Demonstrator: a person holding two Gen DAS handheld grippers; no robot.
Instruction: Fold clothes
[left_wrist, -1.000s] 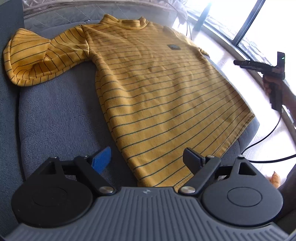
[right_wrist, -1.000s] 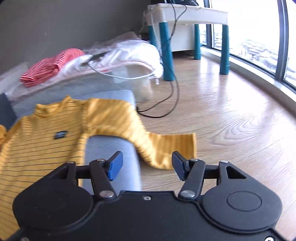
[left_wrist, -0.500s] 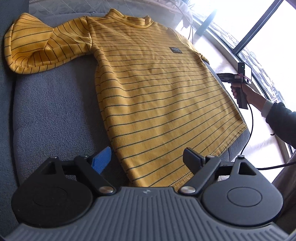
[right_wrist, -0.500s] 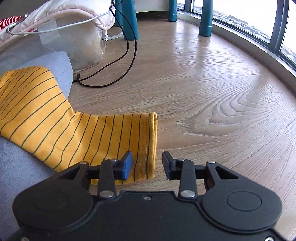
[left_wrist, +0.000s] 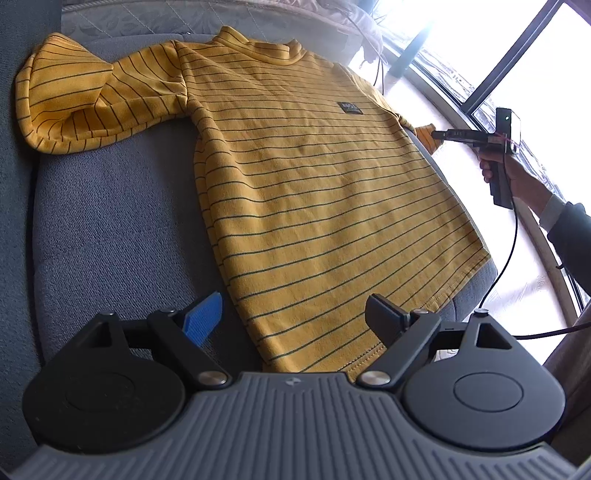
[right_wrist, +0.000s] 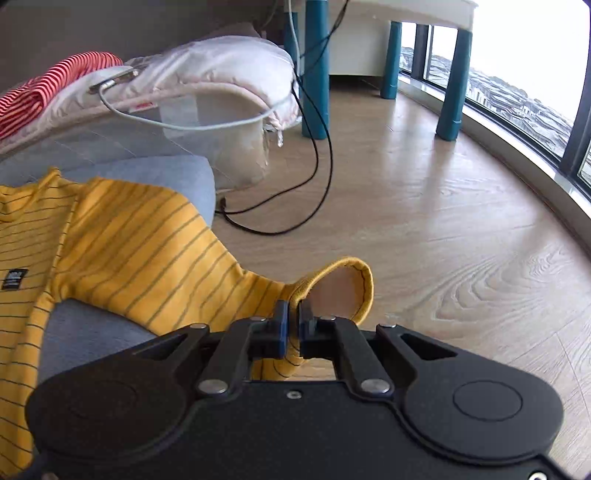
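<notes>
Left gripper (left_wrist: 293, 315): jaws spread wide, nothing between them, hovering low over the near hem of the shirt; blue pad on the left finger, dark pad on the right.

Item, grey cushion (left_wrist: 110, 229): upholstered seat surface, bearing the garment.

Item, yellow shirt (left_wrist: 314, 192): long-sleeved, thin dark horizontal stripes, laid front-up and mostly flat on the cushion, collar at the far end, hem nearest the left wrist camera. Small dark label (left_wrist: 349, 108) on the chest. Left-hand sleeve (left_wrist: 74, 107) as that camera sees it: bunched and doubled over itself on the cushion at the far left. Opposite sleeve (right_wrist: 155, 258): runs off the cushion's edge toward the floor.

Right gripper (right_wrist: 291, 325): jaws clamped on the cuff (right_wrist: 343, 284) of that sleeve, one layer of fabric pinched between the pads, the cuff opening gaping in a loop beyond the fingertips. From the left wrist view the same tool is at far right, held in a hand (left_wrist: 517, 171) with a dark sleeve, a black cable hanging from it.

Item, wooden floor (right_wrist: 443, 221): light planks, black cable (right_wrist: 317, 177) trailing across it.

Item, white padded bedding (right_wrist: 221, 70): piled beyond the cushion; red-and-white striped garment (right_wrist: 44, 92) at its left end.

Item, table with teal legs (right_wrist: 448, 96): stands by the window.
</notes>
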